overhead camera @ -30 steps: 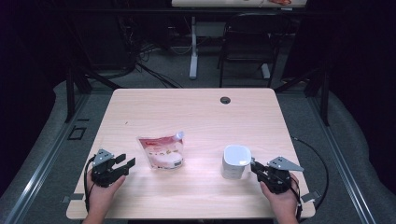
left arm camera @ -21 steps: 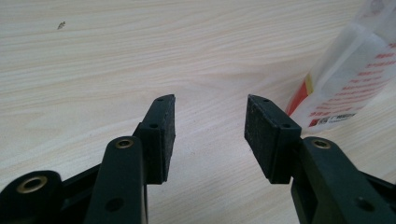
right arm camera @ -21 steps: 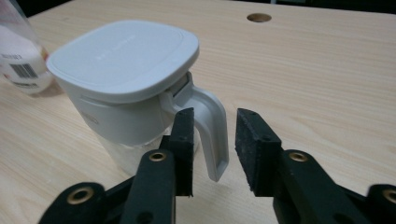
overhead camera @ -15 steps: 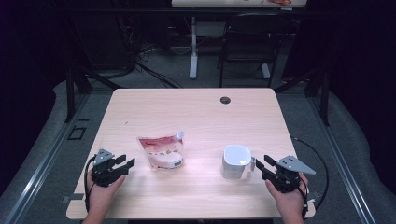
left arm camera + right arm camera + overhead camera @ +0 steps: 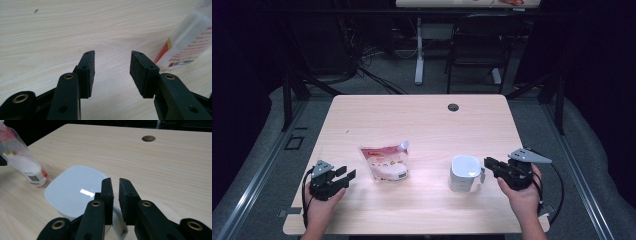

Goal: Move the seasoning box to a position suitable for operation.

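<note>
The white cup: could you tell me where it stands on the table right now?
In the high view, the white cup stands right of centre near the table's front edge, just left of the right gripper, with the pouch to its left.

The pale, matt wood-grain table top looks smooth. The white square plastic cup has a glossy lid catching a highlight. The clear, shiny plastic pouch with red print is crinkled. The black plastic right gripper and left gripper carry rough, matt pads and brass-coloured rivets.
</note>
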Demonstrator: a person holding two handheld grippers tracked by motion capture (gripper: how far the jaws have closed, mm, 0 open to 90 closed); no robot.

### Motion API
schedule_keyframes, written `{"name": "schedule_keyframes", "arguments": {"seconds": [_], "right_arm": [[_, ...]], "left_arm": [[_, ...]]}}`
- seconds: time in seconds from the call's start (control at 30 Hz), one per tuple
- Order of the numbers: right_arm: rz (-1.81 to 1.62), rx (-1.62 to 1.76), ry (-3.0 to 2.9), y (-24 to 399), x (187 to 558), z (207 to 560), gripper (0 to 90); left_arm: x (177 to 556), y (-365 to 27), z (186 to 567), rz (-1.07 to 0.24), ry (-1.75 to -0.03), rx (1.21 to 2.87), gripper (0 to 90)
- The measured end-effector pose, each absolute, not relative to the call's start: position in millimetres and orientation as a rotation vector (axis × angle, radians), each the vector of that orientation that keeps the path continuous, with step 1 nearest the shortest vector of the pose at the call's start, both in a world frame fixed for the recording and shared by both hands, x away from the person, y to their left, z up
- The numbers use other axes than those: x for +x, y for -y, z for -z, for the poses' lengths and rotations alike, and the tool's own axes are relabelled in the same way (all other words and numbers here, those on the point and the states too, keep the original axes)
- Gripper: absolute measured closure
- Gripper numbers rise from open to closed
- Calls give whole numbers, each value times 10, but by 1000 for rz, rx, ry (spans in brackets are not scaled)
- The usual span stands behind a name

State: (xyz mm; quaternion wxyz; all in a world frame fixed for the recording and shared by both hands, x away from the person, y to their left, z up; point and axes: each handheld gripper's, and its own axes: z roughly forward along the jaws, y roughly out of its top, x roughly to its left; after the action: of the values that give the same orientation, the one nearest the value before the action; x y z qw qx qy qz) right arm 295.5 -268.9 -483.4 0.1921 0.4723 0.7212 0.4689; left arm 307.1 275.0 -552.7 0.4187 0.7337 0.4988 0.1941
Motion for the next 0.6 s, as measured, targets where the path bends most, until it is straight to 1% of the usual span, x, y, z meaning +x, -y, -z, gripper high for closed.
{"name": "schedule_keyframes", "arguments": {"seconds": [0.2,0.4,0.6], "right_arm": [[-1262,1309,-2075,2580,3084,4686,900],[-1202,1285,-2090,2544,3045,4602,900],[-1180,1314,-2122,2536,3010,4570,900]], "left_arm": [[3070,-2729,5536,-488,-1246,1851,561],[3063,-2740,5536,-450,-1254,1839,589],[3056,-2736,5526,-454,-1252,1842,592]]}}
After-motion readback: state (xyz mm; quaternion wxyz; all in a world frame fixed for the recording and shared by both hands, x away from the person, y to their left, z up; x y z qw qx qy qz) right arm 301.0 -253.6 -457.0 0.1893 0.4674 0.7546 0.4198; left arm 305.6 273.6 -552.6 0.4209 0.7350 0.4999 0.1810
